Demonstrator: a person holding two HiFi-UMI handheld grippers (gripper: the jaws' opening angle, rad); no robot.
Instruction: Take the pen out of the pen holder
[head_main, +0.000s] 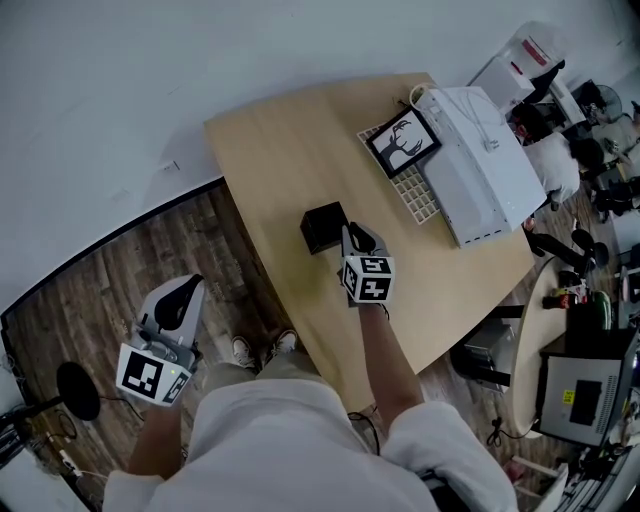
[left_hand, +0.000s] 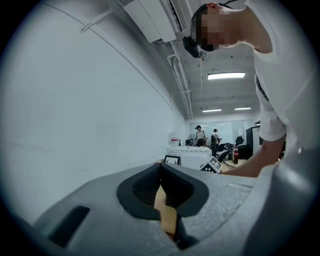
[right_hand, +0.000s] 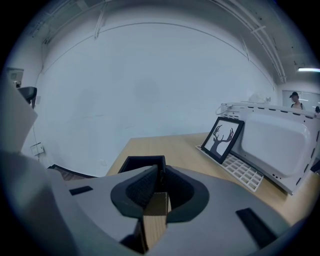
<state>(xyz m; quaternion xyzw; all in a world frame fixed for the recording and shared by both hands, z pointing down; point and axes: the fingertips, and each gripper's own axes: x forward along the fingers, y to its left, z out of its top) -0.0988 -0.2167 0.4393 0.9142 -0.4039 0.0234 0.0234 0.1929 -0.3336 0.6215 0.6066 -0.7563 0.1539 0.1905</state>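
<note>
Pinching what looks like the pen (right_hand: 162, 178) inside the black pen holder (right_hand: 143, 161), the right gripper's (head_main: 351, 234) fingers have not lifted it.

The pen holder (head_main: 323, 228) looks matt plastic, the table (head_main: 290, 150) smooth pale wood.

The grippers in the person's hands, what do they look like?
Both are chunky light-grey shells with black ribbed pads inside the jaws. The left gripper and the right gripper each carry a white cube printed with black square markers. The person wears a white short-sleeved shirt.
</note>
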